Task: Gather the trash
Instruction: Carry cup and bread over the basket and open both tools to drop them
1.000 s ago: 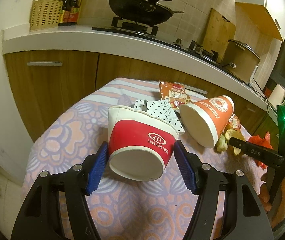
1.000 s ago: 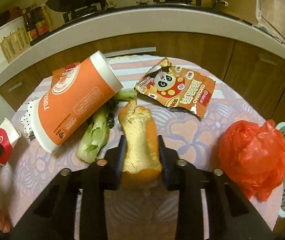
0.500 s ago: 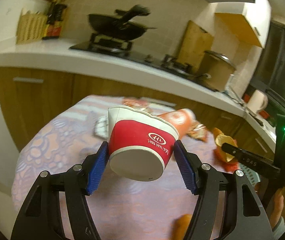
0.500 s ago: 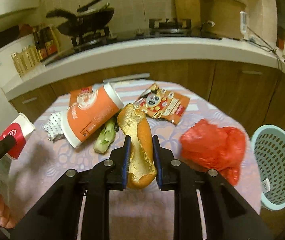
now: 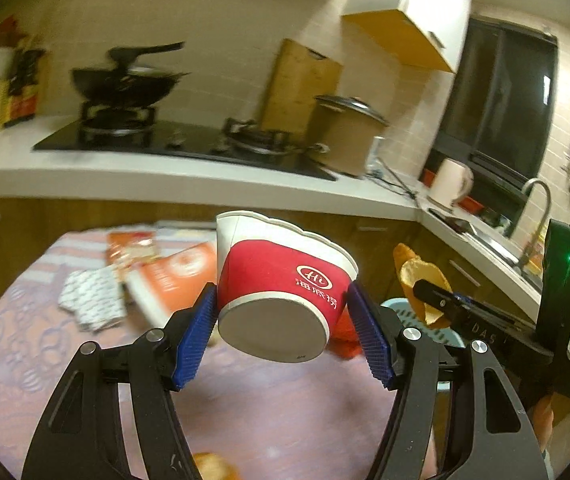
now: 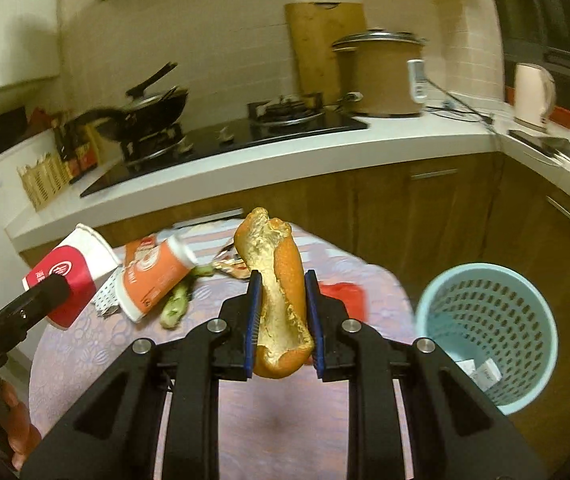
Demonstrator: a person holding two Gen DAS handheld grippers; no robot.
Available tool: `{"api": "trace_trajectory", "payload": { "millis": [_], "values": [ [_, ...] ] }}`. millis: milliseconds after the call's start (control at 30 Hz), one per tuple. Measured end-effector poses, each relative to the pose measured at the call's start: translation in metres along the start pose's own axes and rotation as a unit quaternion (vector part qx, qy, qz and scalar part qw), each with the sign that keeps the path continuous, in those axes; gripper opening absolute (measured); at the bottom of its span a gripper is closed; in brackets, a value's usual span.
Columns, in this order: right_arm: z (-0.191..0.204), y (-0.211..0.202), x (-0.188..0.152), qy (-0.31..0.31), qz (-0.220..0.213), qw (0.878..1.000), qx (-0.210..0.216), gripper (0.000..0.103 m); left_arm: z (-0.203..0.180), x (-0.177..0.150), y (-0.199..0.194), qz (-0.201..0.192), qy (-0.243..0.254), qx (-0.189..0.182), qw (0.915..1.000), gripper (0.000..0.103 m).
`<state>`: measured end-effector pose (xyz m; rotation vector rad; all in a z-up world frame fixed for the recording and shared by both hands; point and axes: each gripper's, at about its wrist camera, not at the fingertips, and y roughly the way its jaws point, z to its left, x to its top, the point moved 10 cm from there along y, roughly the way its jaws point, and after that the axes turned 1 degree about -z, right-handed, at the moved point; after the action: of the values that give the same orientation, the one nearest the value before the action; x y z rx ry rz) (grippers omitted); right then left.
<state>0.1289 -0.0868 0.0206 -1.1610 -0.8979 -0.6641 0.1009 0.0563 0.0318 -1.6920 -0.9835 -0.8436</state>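
Above the tabletop (image 6: 97, 344), the left hand-held gripper (image 5: 281, 332) is clamping a red paper cup (image 5: 281, 288) while the right hand-held gripper (image 6: 281, 320) is pinching an orange peel (image 6: 279, 300); both loads are seemingly heading for the blue basket (image 6: 485, 320), needing release over its mouth.

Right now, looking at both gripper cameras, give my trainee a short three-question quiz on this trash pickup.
1. True or false: the left gripper holds the red paper cup clear of the table.
2. What is clamped in the right gripper? A) orange peel B) snack wrapper C) green vegetable
3. Fill in: the blue basket stands on the ____ beside the table.

Key: 1 true. 2 A. 3 floor.
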Motion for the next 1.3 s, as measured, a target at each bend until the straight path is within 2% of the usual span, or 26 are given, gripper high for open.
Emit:
{"api": "trace_trajectory", "payload": {
  "millis": [200,433,700,1067,1300],
  "values": [
    [-0.068,-0.019,-0.001,0.04,-0.012,0.999,-0.031,0.018,-0.072,-0.002,0.03,0.012,0.037,-0.033,0.9987,0.063],
    [-0.158,-0.032,-0.012,0.094,-0.016,0.993,-0.076,0.018,-0.145,-0.028,0.083,0.05,0.059,-0.07,0.9946,0.063],
    [-0.243,-0.017,-0.051,0.152,0.024,0.98,-0.122,0.018,-0.215,-0.071,0.146,0.106,0.098,-0.097,0.9847,0.064],
    [-0.291,0.02,-0.094,0.195,0.077,0.967,-0.146,0.019,-0.232,-0.119,0.213,0.189,0.088,-0.114,0.9714,0.064],
    [-0.301,0.032,-0.102,0.206,0.091,0.964,-0.145,0.021,-0.231,-0.135,0.231,0.215,0.082,-0.115,0.9665,0.065]
  ]
}}
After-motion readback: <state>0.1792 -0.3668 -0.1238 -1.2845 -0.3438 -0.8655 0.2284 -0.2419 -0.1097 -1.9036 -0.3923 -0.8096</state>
